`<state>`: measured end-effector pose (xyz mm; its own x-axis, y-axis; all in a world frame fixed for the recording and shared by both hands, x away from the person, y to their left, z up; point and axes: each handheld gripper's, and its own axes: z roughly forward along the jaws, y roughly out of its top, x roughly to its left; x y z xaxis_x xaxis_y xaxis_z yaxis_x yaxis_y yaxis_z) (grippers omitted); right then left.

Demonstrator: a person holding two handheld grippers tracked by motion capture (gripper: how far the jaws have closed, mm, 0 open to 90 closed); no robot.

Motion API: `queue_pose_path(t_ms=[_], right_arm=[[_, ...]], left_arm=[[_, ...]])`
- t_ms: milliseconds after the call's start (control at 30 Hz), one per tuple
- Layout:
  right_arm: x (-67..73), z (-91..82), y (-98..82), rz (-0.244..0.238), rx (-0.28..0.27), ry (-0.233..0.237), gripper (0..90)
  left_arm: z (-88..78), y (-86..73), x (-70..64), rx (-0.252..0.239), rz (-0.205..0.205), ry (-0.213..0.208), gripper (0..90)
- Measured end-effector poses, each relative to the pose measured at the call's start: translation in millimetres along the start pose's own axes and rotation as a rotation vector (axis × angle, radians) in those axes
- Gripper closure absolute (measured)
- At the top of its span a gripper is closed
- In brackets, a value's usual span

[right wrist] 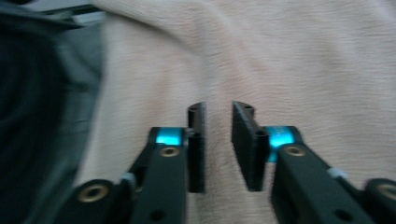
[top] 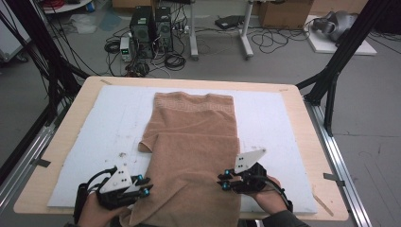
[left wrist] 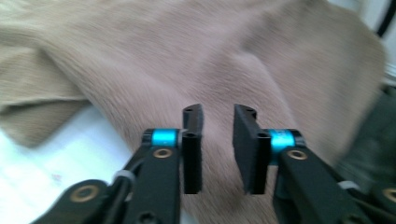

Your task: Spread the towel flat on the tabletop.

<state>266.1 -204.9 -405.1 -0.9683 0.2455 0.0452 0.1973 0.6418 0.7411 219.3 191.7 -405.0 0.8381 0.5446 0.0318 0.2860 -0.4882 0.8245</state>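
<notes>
Terry cloth is what both tools work on here: a tan, soft terry-cloth towel [top: 191, 142] lies lengthwise down the middle of the white foam mat [top: 283, 137] that covers the pale wooden table [top: 302, 118]. Its far end with the woven band lies flat, a fold juts out on its left side, and its near end hangs over the table's front edge towards the person.

The left hand-held gripper [top: 144, 185] sits at the towel's near left edge, the right hand-held gripper [top: 223, 181] at its near right edge. In each gripper view the jaws stand a little apart with bare cloth showing through the gap, so neither pinches anything; the left hand-held gripper [left wrist: 218, 140] and right hand-held gripper [right wrist: 218, 140] are both open over the fabric.

The towel should handle as light, limp and grippy rather than slippery. It will sag and drag wherever unsupported, so one layer can slide off another. Best holds, I judge, are the two near corners or side hems, pinching the full thickness at once.
</notes>
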Motion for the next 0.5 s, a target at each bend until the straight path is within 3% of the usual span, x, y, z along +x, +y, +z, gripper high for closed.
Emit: queue_pose_path(t_ms=[100,233,267,400,500], right_arm=[[-13.2,8.5,-1.3,0.021,0.028,-0.035,69.4],[-27.3,26.0,-8.1,0.064,0.069,-0.04,64.1],[-29.5,30.0,-9.9,0.067,0.084,-0.038,64.3],[-31.8,34.5,-12.6,0.077,0.077,-0.031,73.0],[-30.4,33.8,-12.0,0.058,0.081,-0.023,82.9]], left_arm=[[15.6,0.5,19.9,-0.012,-0.042,0.037,69.9],[42.3,-4.3,38.6,0.082,-0.11,0.064,60.9],[46.7,-5.2,39.0,0.095,-0.111,0.048,60.9],[56.7,-5.6,32.0,0.117,-0.058,0.024,81.7],[59.0,-2.9,32.1,0.118,-0.071,0.008,84.3]])
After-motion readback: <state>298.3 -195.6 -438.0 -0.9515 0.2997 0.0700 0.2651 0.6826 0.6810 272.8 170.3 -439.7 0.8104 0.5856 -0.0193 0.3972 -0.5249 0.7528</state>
